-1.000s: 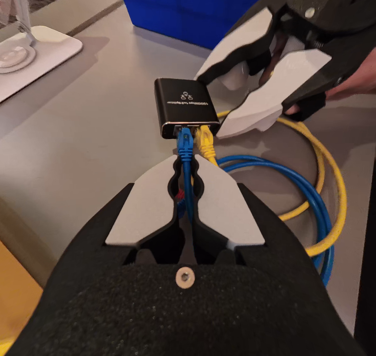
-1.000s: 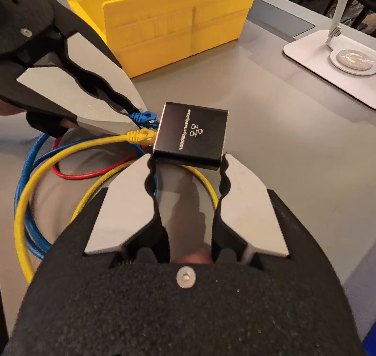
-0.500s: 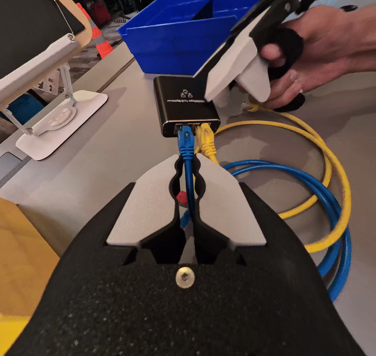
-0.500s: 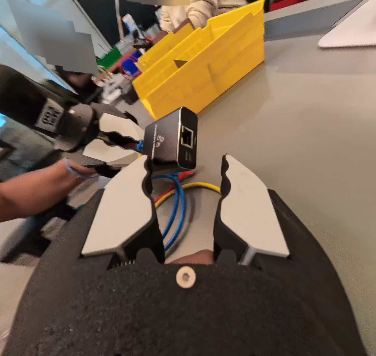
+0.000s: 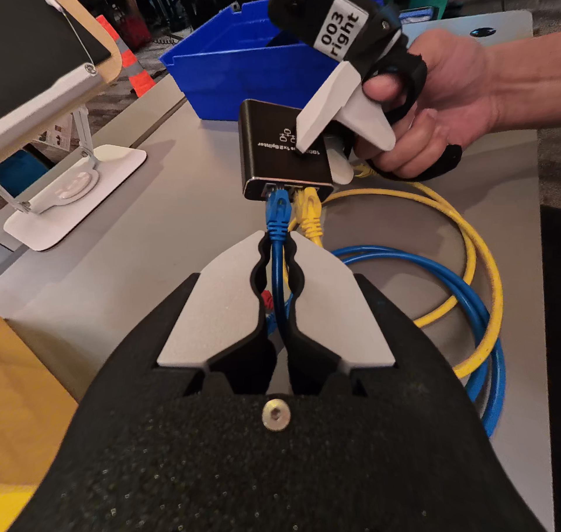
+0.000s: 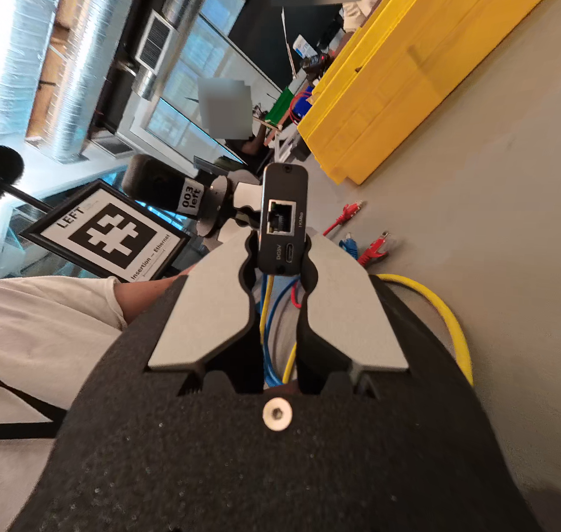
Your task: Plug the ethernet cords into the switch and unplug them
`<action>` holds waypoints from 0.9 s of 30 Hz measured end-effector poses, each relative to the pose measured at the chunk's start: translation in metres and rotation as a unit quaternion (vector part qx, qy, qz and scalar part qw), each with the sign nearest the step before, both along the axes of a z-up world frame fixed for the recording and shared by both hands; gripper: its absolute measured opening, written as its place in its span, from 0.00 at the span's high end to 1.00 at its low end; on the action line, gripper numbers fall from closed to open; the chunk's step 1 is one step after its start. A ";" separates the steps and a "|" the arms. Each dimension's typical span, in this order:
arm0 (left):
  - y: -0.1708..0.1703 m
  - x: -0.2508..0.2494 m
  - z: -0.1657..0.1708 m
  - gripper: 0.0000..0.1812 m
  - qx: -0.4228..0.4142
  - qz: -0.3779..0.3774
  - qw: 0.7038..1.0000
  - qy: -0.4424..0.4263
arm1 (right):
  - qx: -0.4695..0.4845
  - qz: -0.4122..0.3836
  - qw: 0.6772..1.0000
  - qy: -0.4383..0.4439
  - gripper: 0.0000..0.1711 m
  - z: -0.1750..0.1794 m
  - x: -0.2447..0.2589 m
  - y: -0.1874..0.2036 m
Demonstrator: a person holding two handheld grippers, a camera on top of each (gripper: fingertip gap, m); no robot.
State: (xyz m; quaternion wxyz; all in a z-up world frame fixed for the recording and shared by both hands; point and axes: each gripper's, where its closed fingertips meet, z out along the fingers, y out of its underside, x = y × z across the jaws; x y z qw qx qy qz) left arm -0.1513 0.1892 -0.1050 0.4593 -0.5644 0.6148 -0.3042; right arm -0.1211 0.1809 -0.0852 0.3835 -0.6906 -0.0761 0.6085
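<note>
Since a second ago, the right gripper (image 6: pixel 280 254) has rolled sideways and clamped the switch (image 6: pixel 283 222); the left gripper (image 5: pixel 277 241) stays pinched on the blue cord (image 5: pixel 277 274), ready for unplugging.

- The left gripper (image 5: pixel 277 239) is closed on the blue cable (image 5: pixel 278 274) just behind its plug.
- The blue and yellow cable (image 5: pixel 309 213) plugs sit side by side in the black switch (image 5: pixel 273 150) on the grey table (image 5: pixel 158 213).
- The right gripper (image 5: pixel 321 150), held in a hand (image 5: pixel 440 107), pinches the switch's far right corner.
- A blue bin (image 5: pixel 243 71) stands behind the switch.
</note>
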 end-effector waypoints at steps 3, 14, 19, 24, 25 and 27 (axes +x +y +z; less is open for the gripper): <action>-0.007 0.002 -0.001 0.95 -0.041 -0.019 0.999 -0.001 | 0.006 -0.013 1.000 0.014 0.85 0.008 0.002 0.001; -0.008 -0.016 0.003 0.94 -0.014 -0.015 1.000 -0.011 | -0.013 -0.019 0.999 0.042 0.86 0.010 0.009 0.004; -0.004 -0.018 0.004 0.97 0.000 -0.001 1.000 -0.005 | -0.012 -0.021 0.999 0.036 0.85 0.009 0.006 0.003; -0.004 -0.017 0.006 0.98 0.001 0.004 1.000 0.002 | -0.011 -0.018 0.999 0.038 0.85 0.009 0.004 0.000; -0.006 -0.017 0.004 0.98 -0.001 -0.001 1.000 0.007 | -0.008 -0.013 1.000 0.024 0.85 0.009 0.003 -0.002; -0.007 -0.018 0.000 0.98 -0.001 -0.010 1.000 0.017 | 0.004 -0.005 1.000 -0.011 0.85 0.008 0.001 -0.005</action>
